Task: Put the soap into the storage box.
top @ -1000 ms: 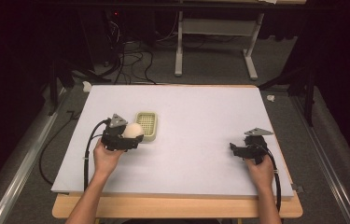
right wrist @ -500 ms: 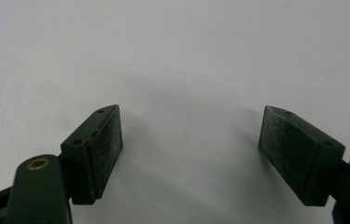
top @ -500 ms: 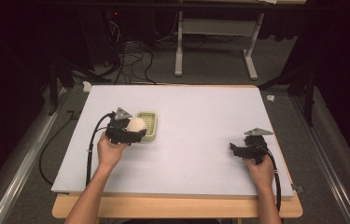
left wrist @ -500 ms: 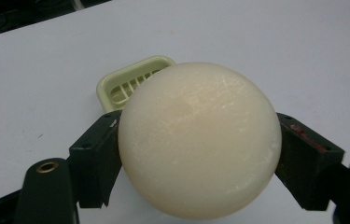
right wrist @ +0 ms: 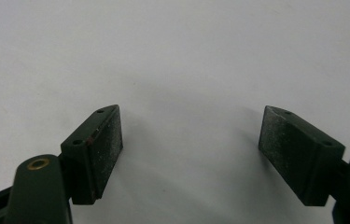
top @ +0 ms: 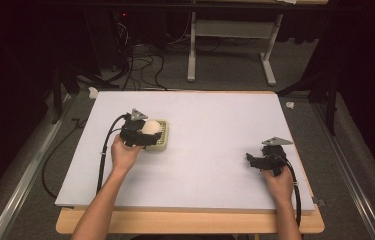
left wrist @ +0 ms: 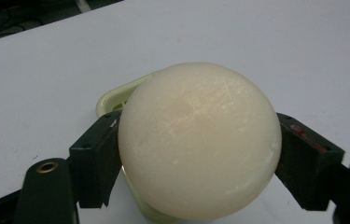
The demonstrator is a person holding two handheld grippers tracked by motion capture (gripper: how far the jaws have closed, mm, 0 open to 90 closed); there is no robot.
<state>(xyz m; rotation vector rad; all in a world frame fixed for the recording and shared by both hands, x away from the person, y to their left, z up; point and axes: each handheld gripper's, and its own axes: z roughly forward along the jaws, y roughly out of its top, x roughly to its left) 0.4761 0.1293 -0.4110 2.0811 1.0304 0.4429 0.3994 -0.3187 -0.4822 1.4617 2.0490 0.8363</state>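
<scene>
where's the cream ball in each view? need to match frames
High view: cream ball left of centre, in the left claw, over the pale green tray.
Left gripper view: ball at centre, clamped between both jaws, with the tray rim peeking out behind it.
Right gripper view: no ball; bare white table between the open jaws.
Shared landmark: the white table.

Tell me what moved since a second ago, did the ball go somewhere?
The left claw, shut on the cream ball, carried it away from the person and a little to the right, so it now sits over the pale green dish. It was gripping the ball already. The dish and the open right claw stayed put.
</scene>
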